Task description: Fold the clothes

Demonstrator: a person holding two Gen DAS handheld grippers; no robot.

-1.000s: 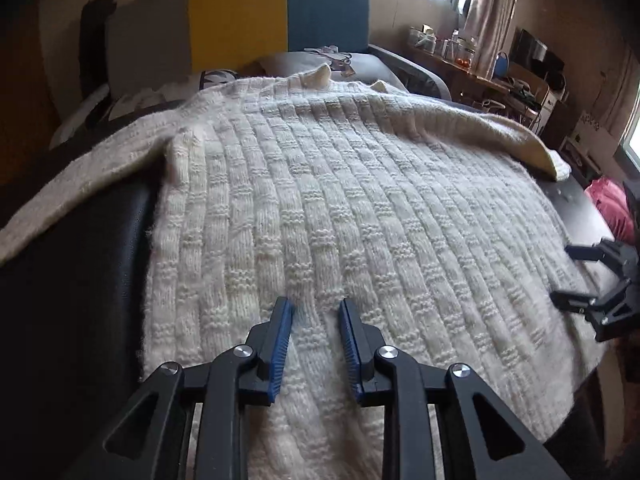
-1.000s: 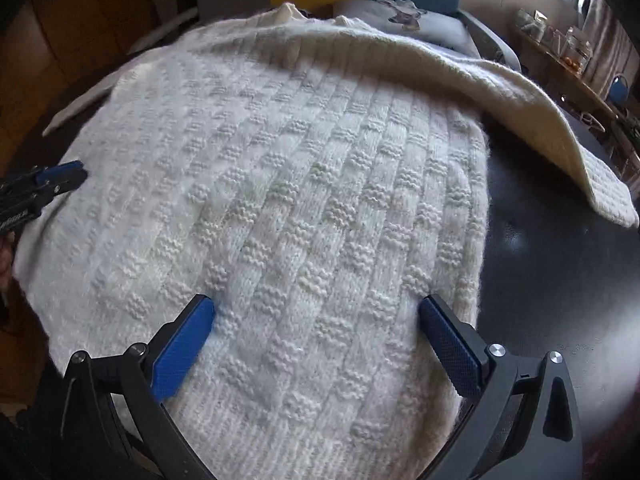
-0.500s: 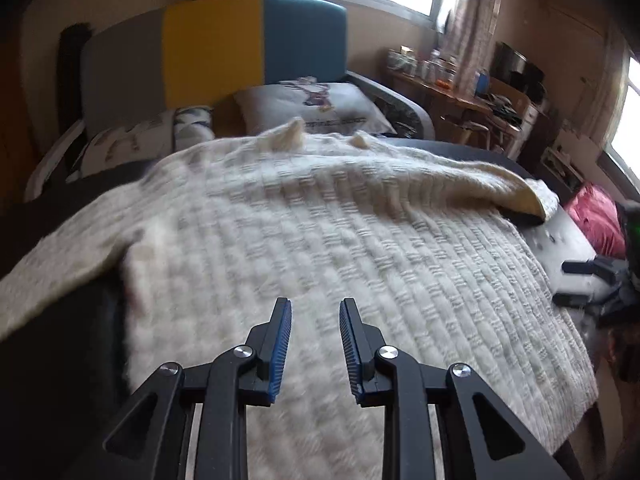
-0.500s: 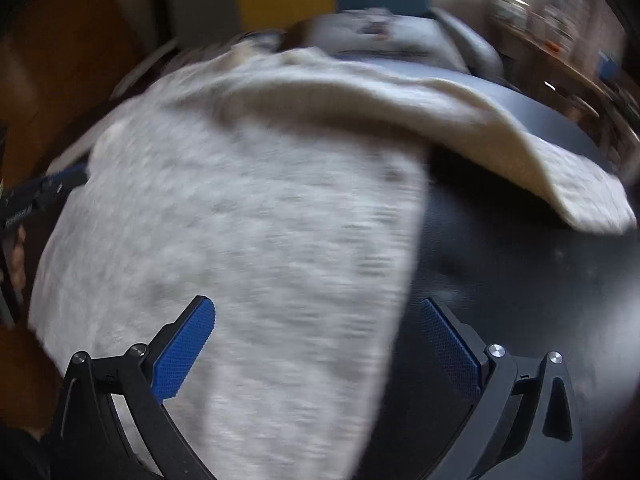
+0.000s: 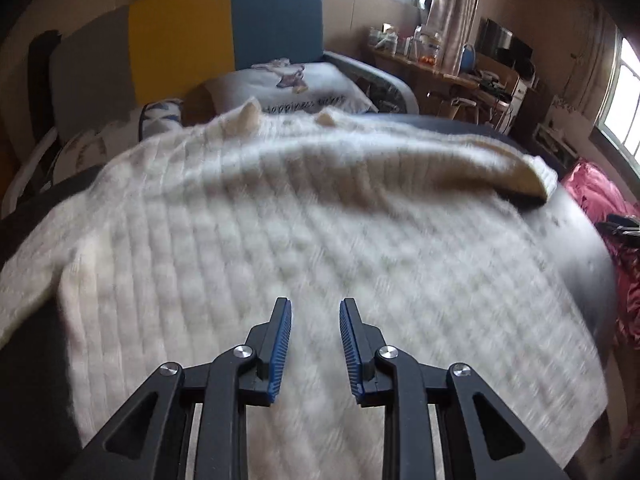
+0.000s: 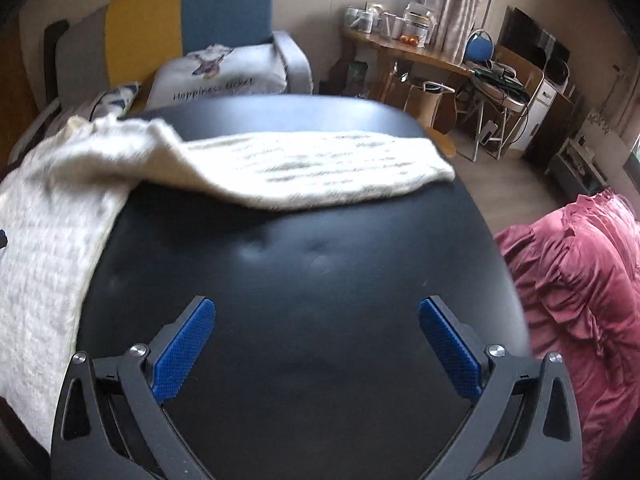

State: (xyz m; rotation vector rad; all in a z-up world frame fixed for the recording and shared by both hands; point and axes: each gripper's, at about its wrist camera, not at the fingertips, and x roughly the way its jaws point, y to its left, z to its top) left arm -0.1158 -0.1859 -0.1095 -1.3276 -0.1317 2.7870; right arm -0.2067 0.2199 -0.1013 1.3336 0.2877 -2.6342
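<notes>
Sleeve point(image 6: 320, 170): lies crosswise ahead of my right gripper point(image 6: 316, 346), nearer it than my left.
Right: spread wide, empty.
Left gripper point(image 5: 315, 344): part-open, empty, over sweater point(image 5: 280, 248).

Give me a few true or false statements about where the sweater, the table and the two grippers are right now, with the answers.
1. The cream sweater lies spread on the black table. True.
2. The right gripper grips a sleeve. False: its jaws are wide open over bare table.
3. A pink garment sits right of the table. True.
4. The left gripper is clamped on the hem. False: nothing is between its pads.
5. One sleeve lies stretched across the table. True.
</notes>
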